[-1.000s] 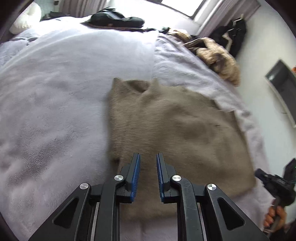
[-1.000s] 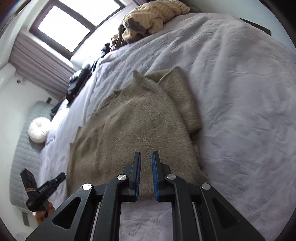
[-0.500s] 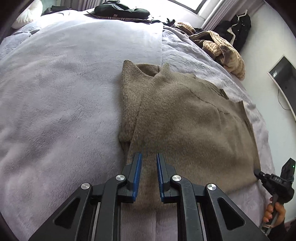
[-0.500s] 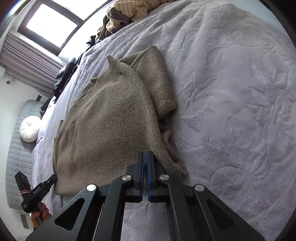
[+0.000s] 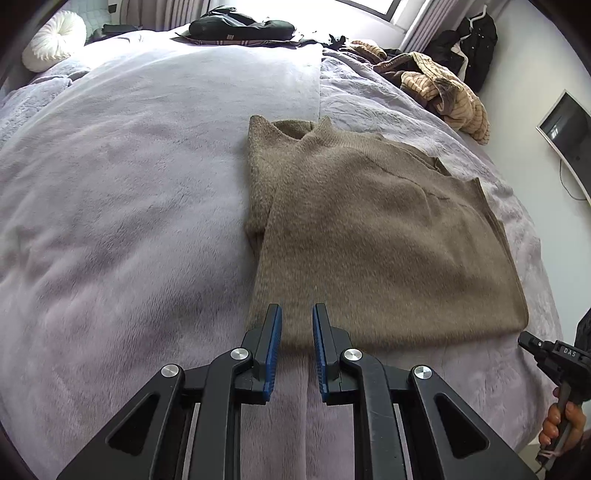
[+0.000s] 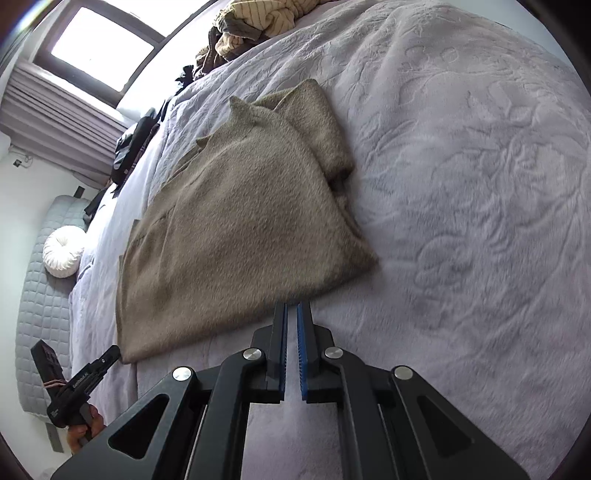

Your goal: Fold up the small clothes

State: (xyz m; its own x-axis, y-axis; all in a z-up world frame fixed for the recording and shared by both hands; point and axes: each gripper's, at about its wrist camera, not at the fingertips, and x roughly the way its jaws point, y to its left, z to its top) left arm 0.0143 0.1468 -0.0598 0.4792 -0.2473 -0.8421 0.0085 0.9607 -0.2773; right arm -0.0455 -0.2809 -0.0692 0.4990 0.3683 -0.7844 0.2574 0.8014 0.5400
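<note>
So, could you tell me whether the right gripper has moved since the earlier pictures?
Yes: the right gripper has backed off the brown sweater to its near hem.

We see a fuzzy tan-brown sweater (image 5: 376,236) lying flat, folded, neck pointing toward twelve o'clock, hem toward six, one sleeve tucked underneath.

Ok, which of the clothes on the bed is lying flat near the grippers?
The plain brown sweater, spread flat just beyond both grippers. The striped tan garment is crumpled by the far edge, and the black clothes lie near the window.
</note>
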